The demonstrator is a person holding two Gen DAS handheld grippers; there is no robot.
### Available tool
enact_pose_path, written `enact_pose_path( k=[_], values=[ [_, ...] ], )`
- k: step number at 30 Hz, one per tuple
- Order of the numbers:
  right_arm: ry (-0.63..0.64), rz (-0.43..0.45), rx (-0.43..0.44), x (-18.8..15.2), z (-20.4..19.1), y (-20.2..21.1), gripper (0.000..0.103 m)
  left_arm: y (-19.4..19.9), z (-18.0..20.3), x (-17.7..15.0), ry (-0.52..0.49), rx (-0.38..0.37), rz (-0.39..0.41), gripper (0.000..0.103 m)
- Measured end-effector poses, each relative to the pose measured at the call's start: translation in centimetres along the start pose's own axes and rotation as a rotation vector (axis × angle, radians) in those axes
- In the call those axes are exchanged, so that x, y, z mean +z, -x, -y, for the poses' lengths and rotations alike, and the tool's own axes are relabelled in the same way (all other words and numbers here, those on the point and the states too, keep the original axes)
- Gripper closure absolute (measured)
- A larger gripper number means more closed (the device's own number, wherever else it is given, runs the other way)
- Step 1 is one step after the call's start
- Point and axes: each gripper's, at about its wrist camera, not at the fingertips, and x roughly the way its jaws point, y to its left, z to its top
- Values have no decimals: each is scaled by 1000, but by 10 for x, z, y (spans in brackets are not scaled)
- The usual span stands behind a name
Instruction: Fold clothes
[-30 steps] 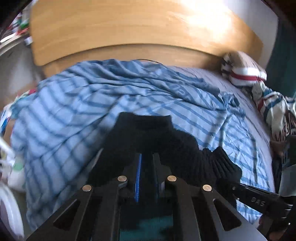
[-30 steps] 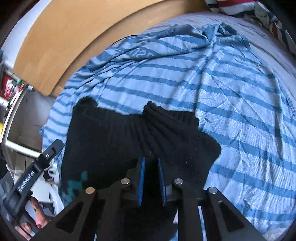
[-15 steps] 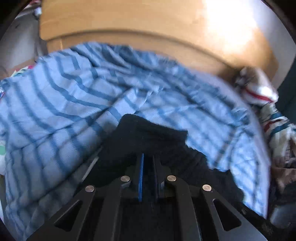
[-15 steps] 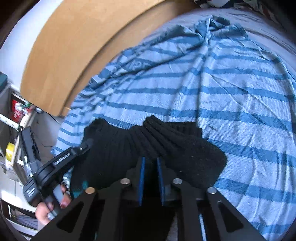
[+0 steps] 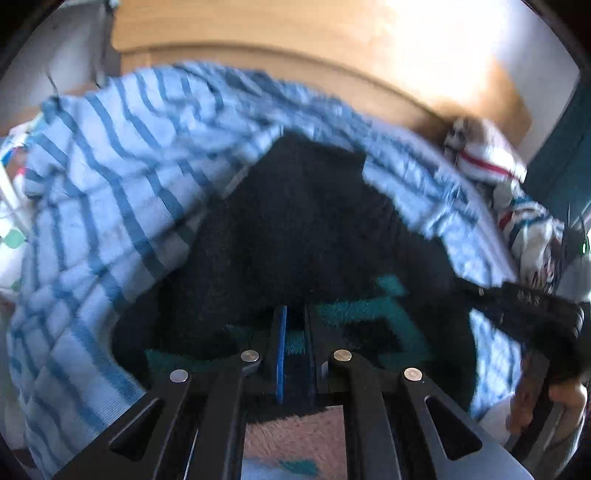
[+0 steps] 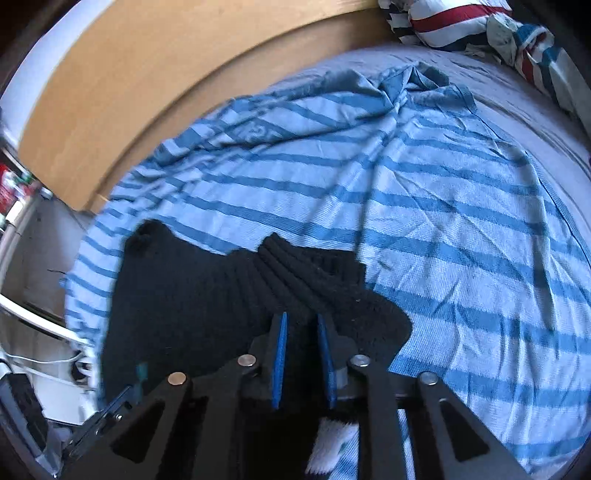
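The black sweater (image 6: 207,295) is lying on the bed, low and left of centre in the right wrist view, on top of a blue striped blanket (image 6: 443,229). It is a thick, ribbed knit with a teal pattern, soft and floppy, so it is bunching into ridges where it is pulled.

The left gripper (image 5: 294,343) is pinching the sweater's teal-patterned edge between nearly closed pads, at the lower centre of its frame, probably to carry that edge over for a fold. The right gripper (image 6: 301,354) is parting its jaws, with dark knit sitting between the blue pads (image 6: 279,358); it seems to be letting go of its part of the cloth so that it lies flat.

A wooden headboard (image 6: 147,92) is curving across the upper left, and a red, white and blue striped bundle (image 6: 461,22) is resting in the upper right corner.
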Motion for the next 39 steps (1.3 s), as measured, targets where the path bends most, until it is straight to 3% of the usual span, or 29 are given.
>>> enact_pose_path(
  k=[3,5,7,10,12,15,16,17,19,23,27,28,29,30,31,32,34,39],
  values=[
    [-137,17,104,-23,10,34,80,16,-2,-6,11,-7,31,92],
    [-109,4,137,-48,-2,44,80,14,-11,-14,45,0,14,92],
    [-7,-17,95,-69,-22,43,79,8,-21,-21,84,7,-6,92],
    [83,-87,-26,-86,-32,11,80,0,-48,-38,208,-57,-25,92],
    [53,-97,-12,-87,-27,5,80,6,-61,-39,287,-122,-9,92],
    [-1,-97,25,-80,-24,26,75,21,-69,-35,327,-152,48,92],
    [-43,-91,42,-81,-20,37,65,24,-71,-34,339,-161,53,87],
    [-77,-92,35,-83,-16,45,54,25,-74,-35,366,-174,39,64],
    [-139,-95,11,-88,-9,60,45,25,-81,-38,424,-193,3,26],
    [-100,-179,-41,-99,-19,62,33,32,-80,-39,408,-162,-10,25],
    [-77,-154,-31,-107,-37,69,33,46,-93,-38,462,-210,60,25],
    [-60,-134,-22,-105,-41,71,36,48,-96,-35,469,-196,79,31],
    [-41,-111,-11,-103,-45,73,48,51,-98,-31,473,-175,98,53],
    [-42,-82,-6,-97,-45,75,57,54,-101,-28,477,-153,118,65],
    [-47,-52,-3,-90,-44,78,74,52,-102,-21,464,-96,105,83],
    [-60,-33,-14,-82,-40,79,86,48,-101,-13,446,-70,85,94],
    [-77,-27,-55,-64,-33,75,96,40,-96,5,407,-55,48,95],
    [-150,-81,-78,-28,-13,45,96,7,-58,60,270,-52,-66,96]
  ],
)
